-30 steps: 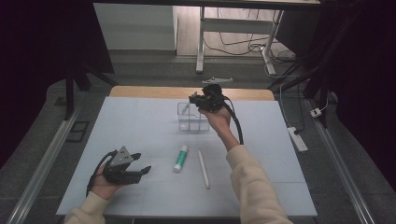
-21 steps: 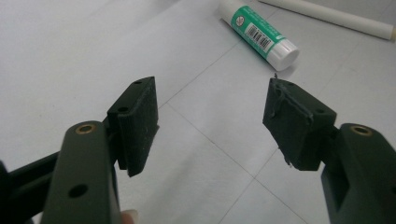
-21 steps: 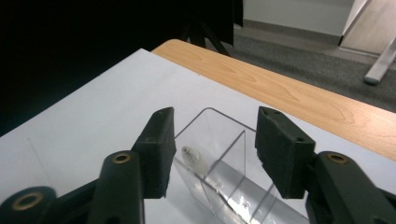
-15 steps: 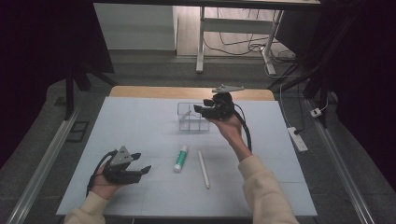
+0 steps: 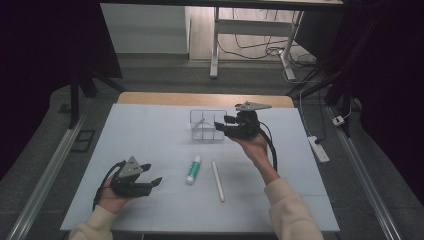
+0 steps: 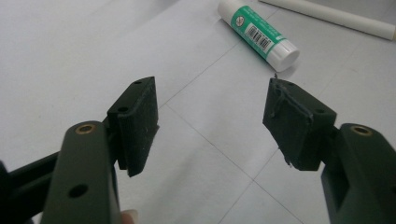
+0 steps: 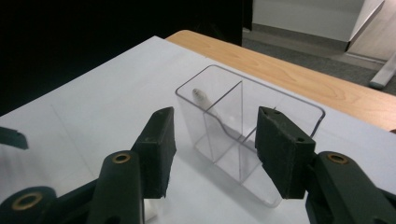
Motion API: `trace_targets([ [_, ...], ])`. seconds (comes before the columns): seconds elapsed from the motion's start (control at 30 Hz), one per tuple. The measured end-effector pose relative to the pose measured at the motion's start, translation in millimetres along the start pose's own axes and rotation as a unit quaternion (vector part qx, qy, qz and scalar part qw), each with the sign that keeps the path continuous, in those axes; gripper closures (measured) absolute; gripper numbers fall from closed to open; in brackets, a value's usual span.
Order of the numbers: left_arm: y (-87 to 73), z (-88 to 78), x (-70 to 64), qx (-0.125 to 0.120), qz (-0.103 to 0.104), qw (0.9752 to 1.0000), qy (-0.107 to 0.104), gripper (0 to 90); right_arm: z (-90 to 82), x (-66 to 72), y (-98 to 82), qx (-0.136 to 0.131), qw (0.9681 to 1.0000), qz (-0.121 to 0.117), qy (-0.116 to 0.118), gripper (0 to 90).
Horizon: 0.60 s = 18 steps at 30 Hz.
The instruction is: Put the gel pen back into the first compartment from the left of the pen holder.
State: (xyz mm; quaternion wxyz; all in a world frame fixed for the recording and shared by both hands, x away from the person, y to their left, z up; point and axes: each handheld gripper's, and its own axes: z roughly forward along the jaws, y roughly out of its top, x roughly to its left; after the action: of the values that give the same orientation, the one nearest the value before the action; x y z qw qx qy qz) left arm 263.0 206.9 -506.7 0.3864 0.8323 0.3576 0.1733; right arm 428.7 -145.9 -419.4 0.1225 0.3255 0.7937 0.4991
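A clear two-compartment box (image 5: 206,128) stands at the table's far middle, with a thin white stick (image 7: 201,97) leaning inside one compartment. My right gripper (image 5: 224,124) hovers just right of the box, pointing at it. Its jaws have just been opening from shut and then closing slightly, and nothing is between them (image 7: 212,135). My left gripper (image 5: 153,174) rests near the front left, open and empty (image 6: 210,116). A green-and-white glue stick (image 5: 194,169) (image 6: 259,35) and a white rod (image 5: 218,181) (image 6: 336,16) lie between the hands.
The white table sheet (image 5: 150,130) ends at a wooden strip (image 5: 150,98) along the far side. A power strip (image 5: 318,148) lies off the right edge. Metal rails run down both sides of the table.
My right hand has drawn away from above the box toward the right, and its jaws went from shut to open. The left gripper has stayed put.
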Motion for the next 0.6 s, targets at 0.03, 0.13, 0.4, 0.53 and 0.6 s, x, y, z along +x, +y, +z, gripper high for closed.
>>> trace_targets([
  [0.03,0.0,-0.1,0.1,0.0,0.0,1.0,0.0,35.4,-1.1,1.1,-1.0,0.004,1.0,0.0,0.002,47.3],
  [0.13,-0.1,-0.3,0.2,0.0,0.0,1.0,0.0,35.4,-4.6,4.1,-5.6,0.013,0.9999,-0.009,-0.003,47.4],
  [0.4,-0.1,-0.7,0.7,0.0,0.0,1.0,0.001,35.7,-16.2,7.0,-23.6,0.021,0.9998,-0.005,0.0,47.9],
  [0.53,-0.3,-1.0,1.0,-0.002,-0.004,1.0,0.003,35.7,-20.6,9.4,-33.6,0.033,0.9993,-0.015,-0.006,48.0],
  [0.6,-0.1,-0.9,1.4,-0.003,-0.004,1.0,0.001,36.2,-24.1,11.2,-37.1,0.036,0.9991,-0.021,-0.01,47.9],
])
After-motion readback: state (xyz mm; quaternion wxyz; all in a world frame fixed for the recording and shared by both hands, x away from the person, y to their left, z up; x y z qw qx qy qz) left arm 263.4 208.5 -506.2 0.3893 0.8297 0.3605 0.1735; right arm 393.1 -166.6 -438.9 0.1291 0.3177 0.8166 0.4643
